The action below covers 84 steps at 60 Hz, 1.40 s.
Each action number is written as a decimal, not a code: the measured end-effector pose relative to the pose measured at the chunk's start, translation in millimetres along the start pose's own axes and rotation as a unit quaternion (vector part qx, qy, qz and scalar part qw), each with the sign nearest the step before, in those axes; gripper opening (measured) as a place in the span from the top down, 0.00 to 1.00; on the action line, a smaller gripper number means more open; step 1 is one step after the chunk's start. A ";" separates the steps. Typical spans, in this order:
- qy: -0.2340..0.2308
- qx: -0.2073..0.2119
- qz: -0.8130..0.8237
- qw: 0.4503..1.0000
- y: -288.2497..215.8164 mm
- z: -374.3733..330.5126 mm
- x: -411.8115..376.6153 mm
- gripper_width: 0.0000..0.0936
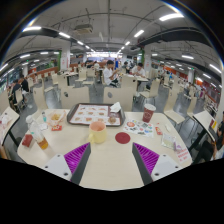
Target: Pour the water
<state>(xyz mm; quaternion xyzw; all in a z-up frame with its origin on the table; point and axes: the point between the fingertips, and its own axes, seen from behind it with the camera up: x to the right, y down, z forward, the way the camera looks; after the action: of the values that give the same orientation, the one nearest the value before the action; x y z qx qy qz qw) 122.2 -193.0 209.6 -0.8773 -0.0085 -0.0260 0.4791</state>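
Observation:
My gripper (112,158) is open and empty, its two purple pads (77,154) wide apart above the front of a cream table (108,165). A pale yellowish cup (97,130) stands beyond the fingers, a little left of centre. A flat red disc (122,138) lies next to it on the right. A dark red cup (149,113) stands farther back on the right. A bottle with an orange lower part (41,140) stands at the left.
A dark-rimmed tray (95,113) with pictures lies at the table's far middle. Small items (142,127) are scattered at the right and a cup (56,119) at the left. A person (108,73) sits beyond the table in a large hall.

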 end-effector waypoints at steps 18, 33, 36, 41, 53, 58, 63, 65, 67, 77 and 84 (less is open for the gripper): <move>0.025 -0.018 0.000 1.000 25.5 -2.7 -45.0 0.09; 0.011 -0.039 0.023 0.999 70.8 -15.6 -156.3 0.10; 0.000 -0.038 0.026 0.999 76.3 -13.6 -185.6 0.10; -0.019 -0.030 0.027 0.999 80.7 -5.7 -235.6 0.10; -0.076 0.003 0.026 0.997 74.2 29.2 -346.6 0.09; -0.083 0.012 0.028 0.996 68.4 49.0 -376.3 0.09; -0.082 0.027 0.029 0.996 58.8 73.1 -392.2 0.09; -0.079 0.033 0.027 0.996 53.4 86.1 -394.7 0.09; -0.073 0.042 0.025 0.996 48.5 95.7 -397.1 0.09; -0.056 0.067 0.011 0.996 32.4 139.9 -403.7 0.10; -0.051 0.071 -0.003 0.996 32.3 163.9 -409.9 0.22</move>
<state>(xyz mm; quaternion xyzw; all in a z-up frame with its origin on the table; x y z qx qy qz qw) -279.6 -68.6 72.0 -0.8410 -0.0369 0.0179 0.5395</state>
